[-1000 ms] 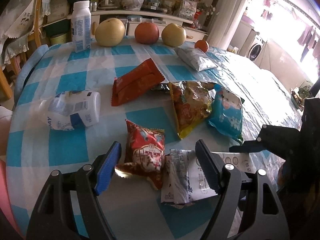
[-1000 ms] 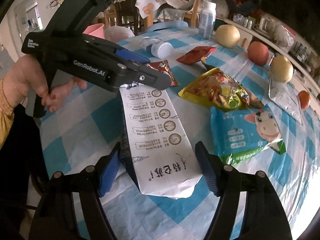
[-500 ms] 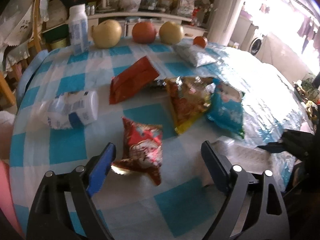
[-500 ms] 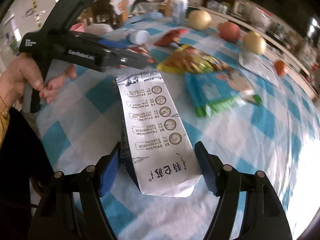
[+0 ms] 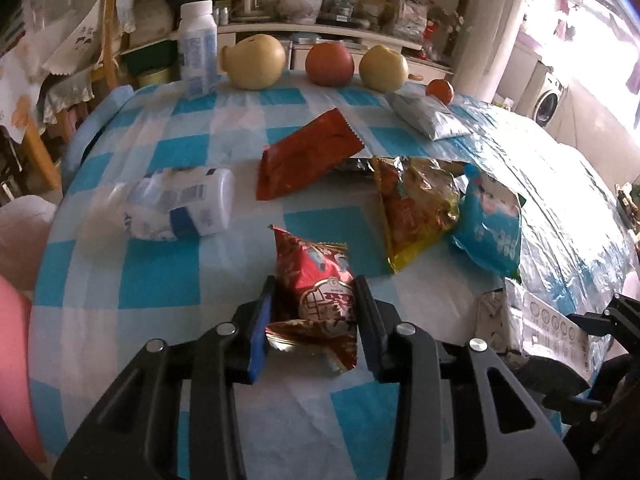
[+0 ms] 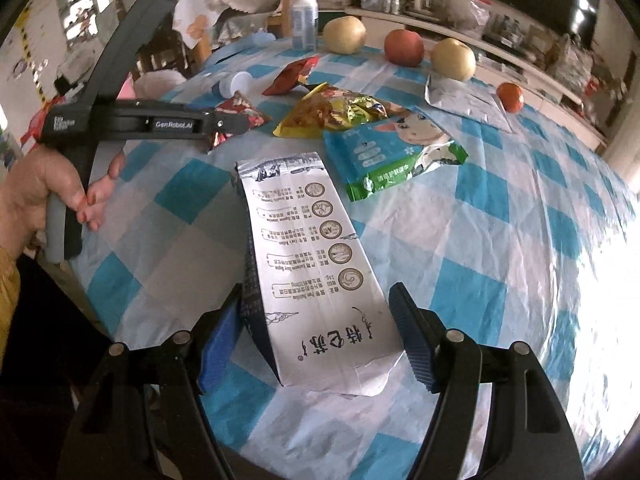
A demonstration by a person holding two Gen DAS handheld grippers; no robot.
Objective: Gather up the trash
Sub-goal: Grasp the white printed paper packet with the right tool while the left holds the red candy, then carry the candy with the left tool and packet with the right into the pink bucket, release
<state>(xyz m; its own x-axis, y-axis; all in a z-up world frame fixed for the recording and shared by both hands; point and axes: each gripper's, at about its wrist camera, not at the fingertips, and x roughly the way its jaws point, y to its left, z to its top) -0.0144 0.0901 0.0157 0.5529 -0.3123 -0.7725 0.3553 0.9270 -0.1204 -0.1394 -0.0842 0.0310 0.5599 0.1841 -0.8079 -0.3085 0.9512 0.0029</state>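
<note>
My left gripper (image 5: 314,316) is shut on a small red snack packet (image 5: 314,276), which also shows in the right wrist view (image 6: 240,114); its lower end is pinched between the blue pads. My right gripper (image 6: 316,336) grips a flattened white milk carton (image 6: 316,264), its pads against both sides; the carton lies along the checked tablecloth (image 6: 500,240) and also shows in the left wrist view (image 5: 548,324). More wrappers lie beyond: a red one (image 5: 308,156), a yellow one (image 5: 416,208) and a blue one (image 5: 490,224).
A crushed white plastic bottle (image 5: 180,208) lies at the left. An upright bottle (image 5: 197,50), two pears (image 5: 254,62), an apple (image 5: 330,64), a small orange (image 5: 439,91) and a silver pouch (image 5: 430,120) stand along the far edge. A pink bin (image 5: 16,344) is at the left.
My left gripper has moved over the red snack packet and closed on it. My right gripper has drawn the carton to the right, away from the left gripper.
</note>
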